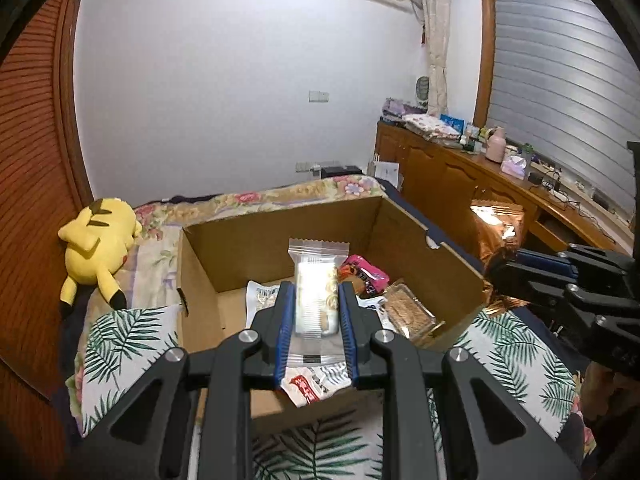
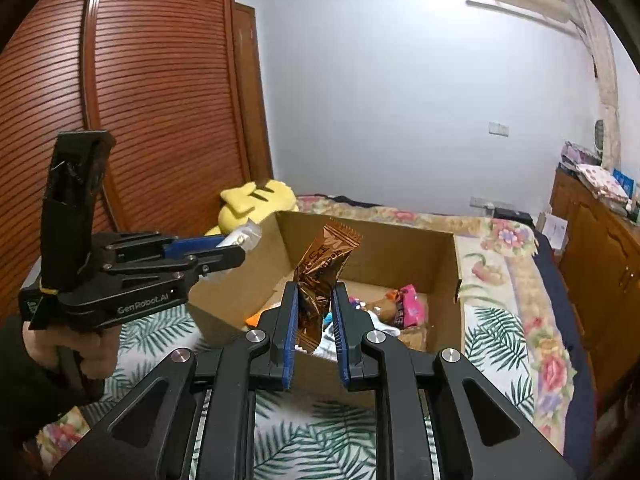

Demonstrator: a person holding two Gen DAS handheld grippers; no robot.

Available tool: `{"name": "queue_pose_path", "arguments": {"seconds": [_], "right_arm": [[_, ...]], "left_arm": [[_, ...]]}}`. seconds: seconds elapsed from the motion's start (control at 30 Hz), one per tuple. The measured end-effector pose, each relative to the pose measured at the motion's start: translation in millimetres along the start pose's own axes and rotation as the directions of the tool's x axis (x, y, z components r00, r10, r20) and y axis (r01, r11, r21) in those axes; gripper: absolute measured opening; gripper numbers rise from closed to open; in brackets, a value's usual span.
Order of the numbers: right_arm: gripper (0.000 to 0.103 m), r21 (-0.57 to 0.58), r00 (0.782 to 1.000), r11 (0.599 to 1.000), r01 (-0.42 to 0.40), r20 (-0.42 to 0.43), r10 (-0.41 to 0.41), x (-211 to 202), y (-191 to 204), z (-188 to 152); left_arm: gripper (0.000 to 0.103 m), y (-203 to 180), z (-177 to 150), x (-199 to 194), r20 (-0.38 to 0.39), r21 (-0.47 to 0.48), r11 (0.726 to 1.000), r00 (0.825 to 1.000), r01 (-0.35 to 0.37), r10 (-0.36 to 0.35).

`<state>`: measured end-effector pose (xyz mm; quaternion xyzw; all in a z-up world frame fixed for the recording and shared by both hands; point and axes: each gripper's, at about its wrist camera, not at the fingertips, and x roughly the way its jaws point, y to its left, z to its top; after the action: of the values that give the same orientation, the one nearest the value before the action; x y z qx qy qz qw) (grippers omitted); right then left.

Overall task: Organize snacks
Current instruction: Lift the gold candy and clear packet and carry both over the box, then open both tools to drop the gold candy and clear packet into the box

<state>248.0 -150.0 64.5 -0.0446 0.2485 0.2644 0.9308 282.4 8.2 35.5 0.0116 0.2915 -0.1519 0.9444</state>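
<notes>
My left gripper (image 1: 316, 292) is shut on a clear-wrapped pale biscuit pack (image 1: 316, 288), held above the near side of an open cardboard box (image 1: 280, 236). It also shows in the right wrist view (image 2: 236, 246) at the box's left edge. My right gripper (image 2: 316, 300) is shut on a crumpled copper-brown snack packet (image 2: 322, 264), held over the box's (image 2: 400, 248) near wall. That packet shows in the left wrist view (image 1: 498, 228) beside the box's right wall. Inside the box lie a pink packet (image 1: 366, 270), a brown cracker pack (image 1: 410, 310) and white wrappers.
The box sits on a bed with a leaf-print cloth (image 1: 516, 356) and floral bedding (image 2: 508, 240). A yellow plush toy (image 1: 98, 248) lies at the left. A wooden wardrobe (image 2: 160, 100) stands left, a cluttered wooden cabinet (image 1: 460, 172) right.
</notes>
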Motion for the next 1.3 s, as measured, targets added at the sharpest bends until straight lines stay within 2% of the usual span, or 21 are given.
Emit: {"name": "queue_pose_path", "arguments": {"seconds": [0.23,0.4,0.7,1.03,1.3], "right_arm": [[0.014,0.008,0.999,1.0,0.007,-0.041,-0.007,23,-19,-7],[0.014,0.018,0.996,1.0,0.021,-0.087,-0.02,44,-27,-12],[0.014,0.047,0.989,0.999,-0.02,-0.143,0.026,81,-25,-14],[0.018,0.041,0.978,0.999,-0.024,-0.207,0.032,109,-13,-23],[0.019,0.061,0.982,0.998,-0.011,-0.189,0.023,96,-16,-22]], "left_arm": [[0.02,18,-2,46,-0.09,-0.034,0.999,0.996,-0.026,0.023],[0.021,19,-7,58,-0.111,-0.035,0.999,0.994,-0.031,0.027],[0.023,21,-14,81,-0.165,-0.03,0.999,0.986,-0.033,0.027],[0.03,19,-16,72,-0.17,-0.037,0.999,0.985,-0.032,0.025],[0.03,12,-15,53,-0.153,-0.02,0.999,0.987,-0.041,0.037]]}}
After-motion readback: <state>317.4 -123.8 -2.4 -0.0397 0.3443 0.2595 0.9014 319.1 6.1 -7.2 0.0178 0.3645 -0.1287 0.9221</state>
